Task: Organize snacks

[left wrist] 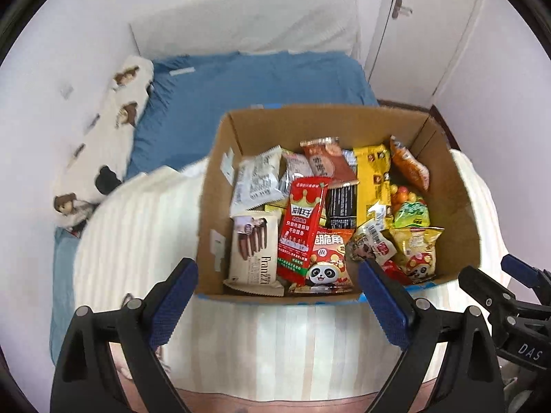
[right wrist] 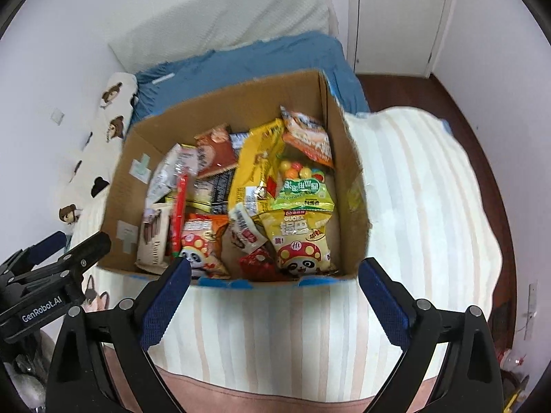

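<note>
Both hand-held grippers, left (left wrist: 277,277) and right (right wrist: 275,277), hover spread, empty, before the cardboard box (left wrist: 444,158).
Sorting hasn't begun; next, pinch the red packet (left wrist: 303,227) inside.

Snacks (left wrist: 303,227) fill box (left wrist: 213,186) (on blanket (left wrist: 137,227)).

A bed with a blue sheet (left wrist: 248,79) stands against a plain white wall (left wrist: 69,44), a white padded headboard (left wrist: 248,24) at its far end. A long white pillow (left wrist: 103,130) printed with cartoon figures lies beside the wall. A cream striped blanket (right wrist: 413,186) covers the near part. Right of the bed are a white door (left wrist: 430,27) and dark red-brown floor (right wrist: 406,93).
</note>
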A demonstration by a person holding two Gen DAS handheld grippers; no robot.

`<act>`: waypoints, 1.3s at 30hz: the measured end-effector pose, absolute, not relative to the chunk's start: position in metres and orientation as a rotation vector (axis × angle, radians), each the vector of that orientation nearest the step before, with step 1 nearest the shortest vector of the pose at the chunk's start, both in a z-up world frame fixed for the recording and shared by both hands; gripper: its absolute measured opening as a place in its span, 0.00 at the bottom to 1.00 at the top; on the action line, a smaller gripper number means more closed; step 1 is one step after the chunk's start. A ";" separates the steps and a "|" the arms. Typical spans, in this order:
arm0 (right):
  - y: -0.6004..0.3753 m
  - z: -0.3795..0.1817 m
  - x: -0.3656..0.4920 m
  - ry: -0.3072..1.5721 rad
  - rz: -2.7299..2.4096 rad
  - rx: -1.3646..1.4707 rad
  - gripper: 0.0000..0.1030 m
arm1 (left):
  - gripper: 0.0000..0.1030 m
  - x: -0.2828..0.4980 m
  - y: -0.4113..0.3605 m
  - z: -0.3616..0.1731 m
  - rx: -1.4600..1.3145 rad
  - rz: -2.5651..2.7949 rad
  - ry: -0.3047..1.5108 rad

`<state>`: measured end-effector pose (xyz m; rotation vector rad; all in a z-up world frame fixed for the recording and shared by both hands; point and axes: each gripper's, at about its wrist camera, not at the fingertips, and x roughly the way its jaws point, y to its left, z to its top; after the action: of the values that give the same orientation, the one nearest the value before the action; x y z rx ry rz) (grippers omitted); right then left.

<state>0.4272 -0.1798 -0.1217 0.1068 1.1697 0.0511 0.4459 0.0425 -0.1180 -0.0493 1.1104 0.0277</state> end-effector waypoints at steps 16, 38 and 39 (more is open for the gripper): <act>-0.174 -0.015 0.275 0.900 0.076 0.052 0.97 | 0.92 0.309 0.041 -0.046 -0.034 0.072 0.932; -0.169 0.048 0.132 0.768 0.118 0.016 0.97 | 0.92 0.193 0.041 0.008 -0.053 0.080 0.795; -0.169 0.050 0.129 0.764 0.117 0.016 0.97 | 0.92 0.192 0.042 0.010 -0.054 0.079 0.790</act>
<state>0.1287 -0.1694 0.0500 0.0161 0.7643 0.1171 0.1916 0.0417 0.0095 -0.0544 0.7901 0.0790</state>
